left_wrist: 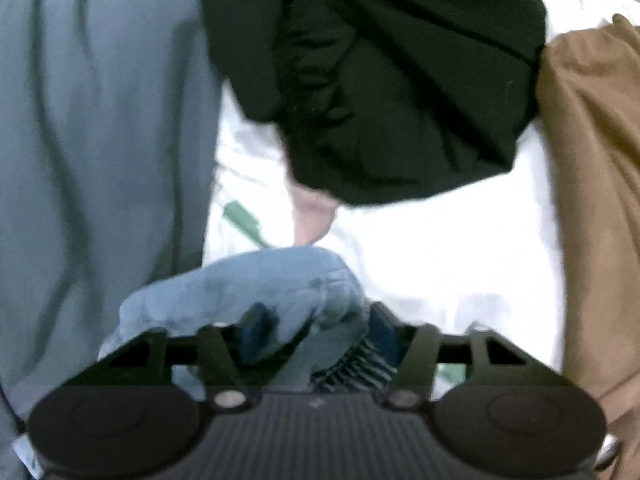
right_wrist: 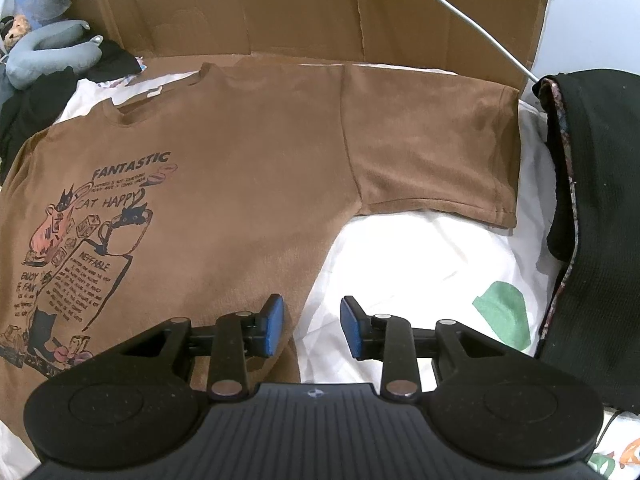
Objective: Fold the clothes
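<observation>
In the right wrist view a brown T-shirt (right_wrist: 240, 152) with a cat print lies flat on a white sheet (right_wrist: 420, 256), one sleeve spread to the right. My right gripper (right_wrist: 312, 328) hangs open over the shirt's side edge, with its left pad (right_wrist: 274, 326) above the brown cloth and nothing between the pads. The left wrist view is blurred. There my left gripper (left_wrist: 320, 332) is shut on a bunched light blue garment (left_wrist: 256, 284) that fills the gap between its pads. Part of the brown T-shirt (left_wrist: 592, 152) shows at the right edge.
A dark green garment (left_wrist: 380, 80) hangs crumpled at the top of the left wrist view, with grey-blue cloth (left_wrist: 100, 140) on the left. In the right wrist view, cardboard (right_wrist: 300, 8) stands behind the shirt. A black garment (right_wrist: 600, 208) lies at the right and a grey plush toy (right_wrist: 40, 52) at the far left.
</observation>
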Motion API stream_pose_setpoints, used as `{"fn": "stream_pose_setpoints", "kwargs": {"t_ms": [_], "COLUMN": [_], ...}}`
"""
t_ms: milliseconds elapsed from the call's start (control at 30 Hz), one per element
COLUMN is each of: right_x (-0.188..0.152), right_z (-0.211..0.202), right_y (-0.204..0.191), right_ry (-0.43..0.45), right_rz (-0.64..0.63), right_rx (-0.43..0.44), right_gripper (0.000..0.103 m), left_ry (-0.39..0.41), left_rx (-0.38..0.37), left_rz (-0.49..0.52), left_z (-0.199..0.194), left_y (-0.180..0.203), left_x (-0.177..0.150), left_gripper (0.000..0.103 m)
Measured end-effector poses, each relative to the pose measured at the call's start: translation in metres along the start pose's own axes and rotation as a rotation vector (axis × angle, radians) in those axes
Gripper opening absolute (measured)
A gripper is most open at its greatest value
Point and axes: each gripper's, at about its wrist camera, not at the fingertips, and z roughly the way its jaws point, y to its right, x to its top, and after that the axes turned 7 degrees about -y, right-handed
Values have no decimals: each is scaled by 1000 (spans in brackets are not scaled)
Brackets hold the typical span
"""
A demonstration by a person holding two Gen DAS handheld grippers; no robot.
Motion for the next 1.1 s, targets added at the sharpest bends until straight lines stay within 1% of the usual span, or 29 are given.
{"fn": "stream_pose_setpoints", "kwargs": {"t_ms": [67, 100, 133, 167, 200, 267, 367, 467, 567, 633, 700, 800, 867, 933, 1100], "right_x": [0, 1, 1, 1, 1, 1, 1, 2, 2, 1, 1, -1, 0, 1, 3], "right_z": [-1, -1, -2, -2, -2, -2, -2, -3, -4, -4, -2, 0, -1, -3, -2], "right_y": [0, 0, 0, 0, 0, 0, -2, -5, -4, -2, 0, 1, 0, 0, 1], "right_ry": [1, 2, 3, 3, 3, 3, 4, 7, 11, 11, 6, 0, 2, 6, 11], "right_rz": [-4, -5, -7, -6, -2, 2, -1, -12, -11, -3, 4, 3, -2, -5, 0], "right_rx": [-1, -1, -2, -2, -1, 0, 4, 7, 6, 7, 8, 8, 8, 9, 7], "right_gripper": [38, 38, 38, 38, 39, 38, 38, 38, 38, 39, 39, 39, 39, 39, 39], "left_ry": [-14, -19, -25, -32, -36, -44, -47, -57, -78, -79, -69, -49, -14, 38, 162], "left_rx": [-2, 11, 28, 48, 52, 38, 36, 24, -5, -12, -1, 1, -5, -3, 2], "left_rz": [-15, 9, 35, 67, 88, 101, 127, 132, 125, 130, 147, 143, 116, 99, 116], "left_z": [8, 10, 13, 15, 17, 19, 20, 19, 18, 17, 13, 1, -14, -35, -90], "left_y": [-14, -18, -21, -22, -23, -27, -29, -31, -37, -40, -34, -25, -21, -14, 8], "left_x": [-10, -18, -26, -35, -44, -62, -86, -110, -131, -140, -139, -132, -128, -129, -129], "left_gripper": [37, 30, 27, 26, 26, 25, 25, 25, 25, 25, 26, 31, 33, 38, 39]}}
